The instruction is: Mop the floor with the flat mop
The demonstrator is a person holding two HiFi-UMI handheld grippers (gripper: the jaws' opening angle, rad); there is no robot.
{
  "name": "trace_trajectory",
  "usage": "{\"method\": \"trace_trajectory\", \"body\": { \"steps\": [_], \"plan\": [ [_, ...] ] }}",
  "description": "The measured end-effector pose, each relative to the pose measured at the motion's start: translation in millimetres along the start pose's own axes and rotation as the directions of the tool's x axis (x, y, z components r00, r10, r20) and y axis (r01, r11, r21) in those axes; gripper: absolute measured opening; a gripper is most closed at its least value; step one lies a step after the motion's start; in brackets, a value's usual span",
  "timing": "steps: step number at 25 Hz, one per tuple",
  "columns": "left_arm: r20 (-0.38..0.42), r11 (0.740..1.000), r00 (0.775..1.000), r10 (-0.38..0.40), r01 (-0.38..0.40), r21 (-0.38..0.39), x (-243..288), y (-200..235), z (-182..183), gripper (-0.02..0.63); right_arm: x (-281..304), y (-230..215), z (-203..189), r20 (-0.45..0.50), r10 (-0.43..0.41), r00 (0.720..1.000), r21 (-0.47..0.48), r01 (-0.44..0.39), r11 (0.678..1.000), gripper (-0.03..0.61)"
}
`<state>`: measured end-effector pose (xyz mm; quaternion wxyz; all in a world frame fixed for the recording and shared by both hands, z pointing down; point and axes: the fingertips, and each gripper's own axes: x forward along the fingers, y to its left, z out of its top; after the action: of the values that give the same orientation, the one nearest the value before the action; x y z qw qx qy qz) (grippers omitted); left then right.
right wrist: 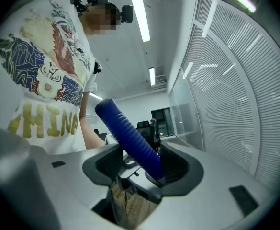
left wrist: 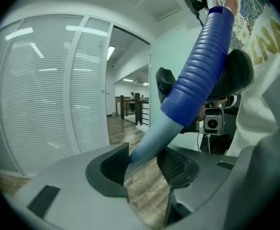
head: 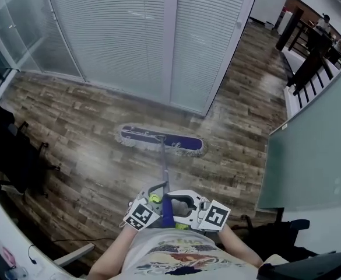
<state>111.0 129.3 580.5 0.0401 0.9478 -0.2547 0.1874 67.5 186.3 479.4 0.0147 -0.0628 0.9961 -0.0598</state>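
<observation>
The flat mop head (head: 161, 140), purple with a pale fringe, lies flat on the wood floor in front of the blinds. Its grey pole (head: 164, 171) runs back to a ribbed blue grip (right wrist: 130, 138) at my waist. My left gripper (head: 153, 200) sits lower on the handle; in the left gripper view (left wrist: 142, 169) the pole passes between the pads just below the blue grip (left wrist: 197, 75) and they close on it. My right gripper (head: 185, 206) is higher up. In the right gripper view (right wrist: 140, 169) the blue grip leans on one pad, with a gap to the other.
A glass wall with white blinds (head: 129, 39) stands just beyond the mop head. A dark office chair (head: 7, 150) is at the left, a frosted glass partition (head: 316, 150) at the right, and another chair base (head: 287, 229) near my right side. People stand at far tables (head: 327, 31).
</observation>
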Motion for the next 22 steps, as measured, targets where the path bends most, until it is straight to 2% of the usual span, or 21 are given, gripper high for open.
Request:
{"method": "trace_trajectory", "body": {
  "steps": [6,10,15,22],
  "plan": [
    [0.008,1.000,1.000,-0.011,0.011,-0.002,-2,84,-3,0.156,55,-65,4,-0.008,-0.007,1.000,0.005,0.007,1.000,0.229],
    [0.035,1.000,0.999,0.002,-0.002,-0.013,3,129,-4,0.156,79,-102,4,-0.001,-0.040,0.999,0.049,0.040,0.998,0.232],
    [0.058,1.000,0.998,0.020,-0.018,-0.021,14,173,0,0.155,97,-143,8,-0.009,-0.020,1.000,0.045,0.021,0.999,0.233],
    [0.037,0.999,0.999,0.039,-0.038,-0.025,47,231,2,0.155,108,-207,6,-0.017,0.014,1.000,0.043,-0.013,0.999,0.238]
  ]
}}
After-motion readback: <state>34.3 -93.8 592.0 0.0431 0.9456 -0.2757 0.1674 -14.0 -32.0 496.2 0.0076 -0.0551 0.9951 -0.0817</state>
